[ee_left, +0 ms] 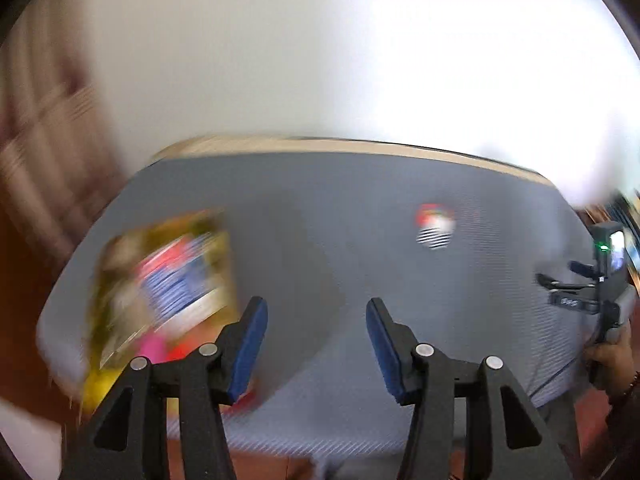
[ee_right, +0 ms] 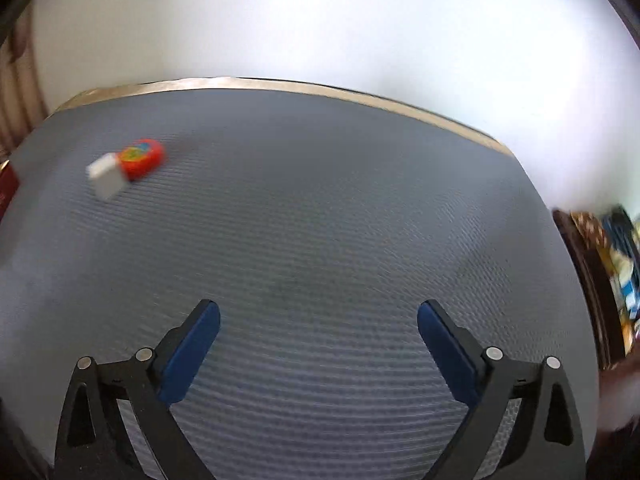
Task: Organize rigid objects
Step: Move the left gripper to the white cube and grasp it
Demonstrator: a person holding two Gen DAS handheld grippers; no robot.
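Note:
A small red and white object (ee_right: 128, 166) lies on the grey mat (ee_right: 320, 220) at the far left of the right wrist view; it also shows blurred in the left wrist view (ee_left: 435, 224), far right of centre. A colourful yellow box (ee_left: 160, 296) lies at the left, blurred, just left of my left gripper (ee_left: 316, 308), which is open and empty above the mat (ee_left: 320, 220). My right gripper (ee_right: 318, 312) is open and empty over bare mat. The right gripper and the hand holding it also show in the left wrist view (ee_left: 592, 292) at the right edge.
The mat covers a table with a light wooden edge (ee_right: 360, 96) against a white wall. A dark wooden piece with colourful items (ee_right: 608, 264) stands off the table's right side. Reddish floor (ee_left: 24, 300) lies to the left.

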